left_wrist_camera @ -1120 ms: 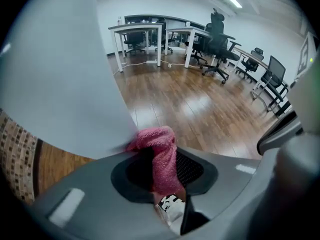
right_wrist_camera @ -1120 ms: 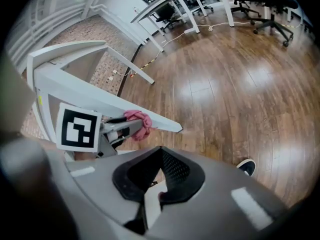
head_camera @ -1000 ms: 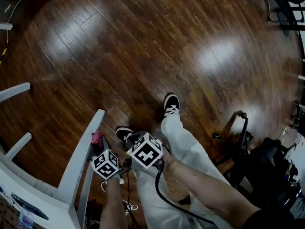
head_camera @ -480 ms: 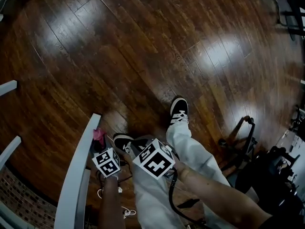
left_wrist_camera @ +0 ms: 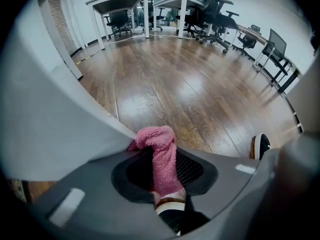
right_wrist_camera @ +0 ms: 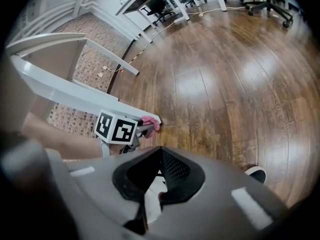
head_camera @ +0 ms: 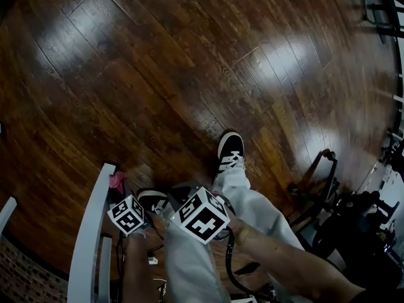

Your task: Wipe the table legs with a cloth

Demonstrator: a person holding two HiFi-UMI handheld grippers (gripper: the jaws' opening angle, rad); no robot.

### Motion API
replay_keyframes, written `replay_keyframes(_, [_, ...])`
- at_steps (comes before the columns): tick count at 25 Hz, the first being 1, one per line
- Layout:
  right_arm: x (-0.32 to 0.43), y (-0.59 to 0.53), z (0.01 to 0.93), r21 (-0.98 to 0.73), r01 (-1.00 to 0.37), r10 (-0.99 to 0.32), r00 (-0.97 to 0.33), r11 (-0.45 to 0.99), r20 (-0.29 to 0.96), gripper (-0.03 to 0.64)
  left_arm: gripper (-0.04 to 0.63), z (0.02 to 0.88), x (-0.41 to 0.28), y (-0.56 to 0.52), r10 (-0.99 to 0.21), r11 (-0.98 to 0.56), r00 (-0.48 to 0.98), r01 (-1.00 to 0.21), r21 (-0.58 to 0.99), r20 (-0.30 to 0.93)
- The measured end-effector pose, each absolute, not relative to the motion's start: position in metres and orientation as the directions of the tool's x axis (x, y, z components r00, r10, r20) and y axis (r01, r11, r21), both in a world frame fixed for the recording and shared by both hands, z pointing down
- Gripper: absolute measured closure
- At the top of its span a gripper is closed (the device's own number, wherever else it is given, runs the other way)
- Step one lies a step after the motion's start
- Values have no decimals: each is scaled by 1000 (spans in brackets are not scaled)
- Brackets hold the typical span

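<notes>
My left gripper (left_wrist_camera: 160,165) is shut on a pink cloth (left_wrist_camera: 161,154), and the cloth's bunched end presses against a white table leg (left_wrist_camera: 55,119). In the head view the cloth (head_camera: 116,180) sits near the leg's (head_camera: 88,232) lower end, just above the left gripper's marker cube (head_camera: 128,214). My right gripper (right_wrist_camera: 156,176) is shut with nothing between its jaws and hangs beside the left one, off the leg. Its view shows the left cube (right_wrist_camera: 116,128) and the cloth (right_wrist_camera: 150,121) on the leg (right_wrist_camera: 75,96).
The floor is dark wood planks (head_camera: 189,62). The person's shoes (head_camera: 230,150) and white trouser legs (head_camera: 252,207) are just right of the grippers. A black frame (head_camera: 322,182) stands at the right. Desks (left_wrist_camera: 120,4) and office chairs (left_wrist_camera: 210,14) stand far off.
The left gripper has slid the cloth along the leg toward its lower end. The right gripper has stayed beside it, still shut. The head view has swung away from the table.
</notes>
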State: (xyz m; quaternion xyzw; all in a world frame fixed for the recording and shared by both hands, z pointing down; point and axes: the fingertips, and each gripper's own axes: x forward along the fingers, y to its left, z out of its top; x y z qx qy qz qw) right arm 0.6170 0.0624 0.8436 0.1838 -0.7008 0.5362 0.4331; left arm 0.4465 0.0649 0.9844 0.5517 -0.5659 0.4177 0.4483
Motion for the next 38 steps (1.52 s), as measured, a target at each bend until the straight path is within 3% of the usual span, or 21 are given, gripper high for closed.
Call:
replay_keyframes(8, [610, 68, 825, -607, -731, 212, -569, 313, 794, 617, 488, 946, 450, 52, -278, 161, 0, -986, 46, 961])
replay_keyframes(12, [609, 47, 782, -608, -719, 198, -577, 337, 792, 617, 488, 889, 447, 48, -301, 270, -40, -962, 45, 953])
replay_keyframes(21, [624, -6, 667, -575, -708, 122, -582, 410, 804, 617, 488, 753, 437, 53, -322, 353, -104, -935, 17, 941])
replay_keyframes(30, [630, 25, 538, -558, -699, 119, -572, 447, 812, 617, 488, 599, 432, 64, -364, 481, -159, -876, 40, 918])
replay_keyframes(38, [604, 54, 428, -601, -619, 131, -634, 506, 763, 617, 488, 464, 438, 88, -412, 501, -180, -863, 57, 893])
